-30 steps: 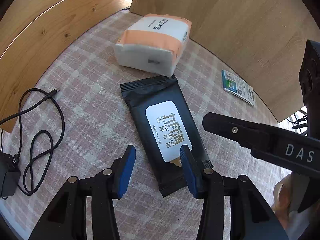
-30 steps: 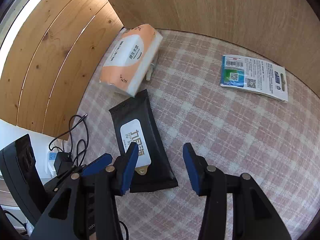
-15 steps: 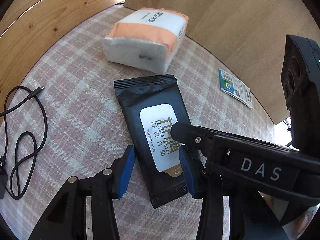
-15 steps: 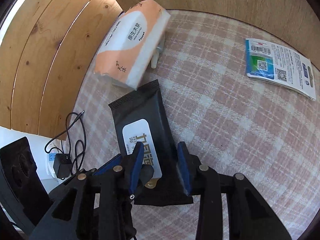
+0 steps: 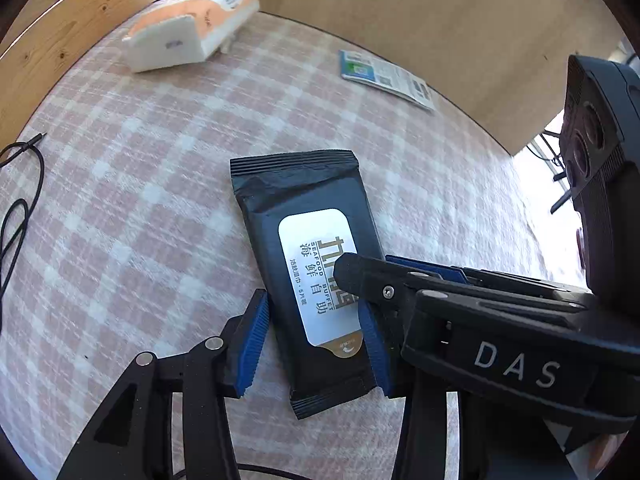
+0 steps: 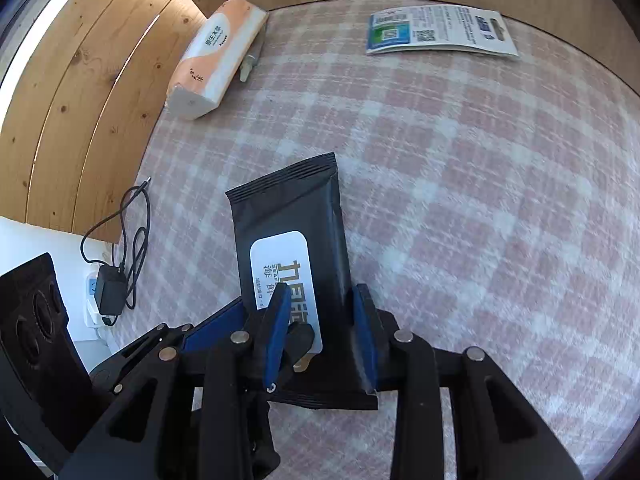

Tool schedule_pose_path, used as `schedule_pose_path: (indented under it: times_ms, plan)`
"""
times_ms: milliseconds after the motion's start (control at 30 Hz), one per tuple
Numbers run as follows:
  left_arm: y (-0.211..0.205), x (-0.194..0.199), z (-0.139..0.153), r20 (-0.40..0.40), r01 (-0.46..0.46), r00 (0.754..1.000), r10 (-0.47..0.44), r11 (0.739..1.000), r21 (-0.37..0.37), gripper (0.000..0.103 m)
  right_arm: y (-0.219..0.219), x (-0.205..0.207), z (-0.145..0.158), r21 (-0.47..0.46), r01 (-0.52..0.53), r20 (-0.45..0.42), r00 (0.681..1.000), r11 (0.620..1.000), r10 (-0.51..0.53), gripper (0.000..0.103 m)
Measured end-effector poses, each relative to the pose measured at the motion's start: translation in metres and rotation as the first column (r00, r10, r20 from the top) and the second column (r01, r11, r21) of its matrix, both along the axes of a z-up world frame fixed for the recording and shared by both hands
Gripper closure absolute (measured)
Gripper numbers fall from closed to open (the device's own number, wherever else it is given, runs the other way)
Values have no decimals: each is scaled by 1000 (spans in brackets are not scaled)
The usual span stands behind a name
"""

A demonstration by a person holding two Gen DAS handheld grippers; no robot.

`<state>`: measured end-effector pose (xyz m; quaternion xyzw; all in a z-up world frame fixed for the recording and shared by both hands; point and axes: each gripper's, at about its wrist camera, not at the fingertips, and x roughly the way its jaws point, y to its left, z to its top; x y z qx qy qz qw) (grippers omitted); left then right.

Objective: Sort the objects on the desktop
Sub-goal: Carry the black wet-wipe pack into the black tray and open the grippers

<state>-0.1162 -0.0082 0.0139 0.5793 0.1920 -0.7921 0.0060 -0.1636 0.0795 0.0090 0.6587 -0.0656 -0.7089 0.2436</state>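
- Blue pads of the right gripper (image 6: 320, 332) sit narrowed around the near end of the black wipes pack (image 6: 292, 248); its jaws have just been closing, and they clamp the pack's two long sides.
- Left gripper (image 5: 316, 344) straddles the same end at half spread, its left pad just beside the pack's edge, its right pad against the other edge. Whether it really presses, I cannot tell.
- The pack lies flat mid-table on the pink checked cloth (image 6: 480, 220), bare cloth all round it.
- Far-left corner: orange tissue pack (image 6: 216, 56) by the wooden wall (image 5: 420, 8).
- Far edge: white product card (image 6: 440, 30).
- Left rim: black cable (image 6: 134, 220) and charger (image 6: 108, 288).
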Motion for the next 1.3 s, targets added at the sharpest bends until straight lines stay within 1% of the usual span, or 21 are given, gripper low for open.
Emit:
schedule_pose_path:
  times_ms: [133, 267, 433, 467, 500, 533, 633, 667, 833, 933, 1067, 1167, 1233, 1300]
  plan:
    - [36, 18, 2, 9, 59, 998, -59, 998, 25, 61, 33, 25, 6, 30, 34, -21, 999, 999, -34, 71]
    - [77, 31, 10, 4, 117, 993, -117, 993, 20, 61, 72, 47, 16, 21, 88, -41, 995, 996, -87, 71]
    - [126, 44, 25, -12, 195, 981, -195, 981, 17, 61, 115, 70, 29, -5, 162, -58, 985, 987, -162, 71]
    - [128, 35, 22, -16, 210, 978, -210, 977, 18, 61, 121, 75, 31, -7, 177, -63, 982, 984, -177, 71]
    - [117, 46, 25, -21, 228, 974, -227, 973, 21, 61, 129, 80, 34, -9, 193, -70, 979, 981, -193, 71]
    - [116, 55, 30, -27, 246, 969, -245, 969, 23, 61, 136, 84, 38, -8, 209, -79, 975, 978, -209, 71]
    - [128, 68, 46, -46, 300, 953, -299, 954, 24, 61, 161, 97, 50, -6, 253, -108, 962, 967, -252, 71]
    - [137, 69, 50, -54, 318, 947, -316, 948, 23, 61, 170, 100, 54, -8, 269, -115, 957, 963, -268, 71]
    - [186, 78, 74, -91, 417, 906, -414, 909, 16, 61, 226, 123, 79, -15, 356, -156, 922, 934, -354, 71]
    - [221, 82, 86, -109, 484, 871, -479, 875, 16, 61, 259, 138, 92, -10, 411, -180, 896, 912, -406, 71]
    - [271, 87, 101, -138, 569, 814, -564, 822, 0, 61, 308, 159, 105, -16, 488, -202, 853, 872, -481, 71]
    - [308, 87, 107, -148, 617, 777, -611, 787, -12, 61, 340, 171, 112, -13, 541, -215, 820, 841, -531, 71]
    - [328, 86, 109, -150, 640, 758, -635, 768, -13, 61, 359, 176, 115, -15, 571, -217, 799, 820, -561, 71]
    - [345, 86, 112, -156, 663, 737, -657, 749, -24, 61, 379, 181, 118, -14, 591, -218, 785, 806, -580, 71]
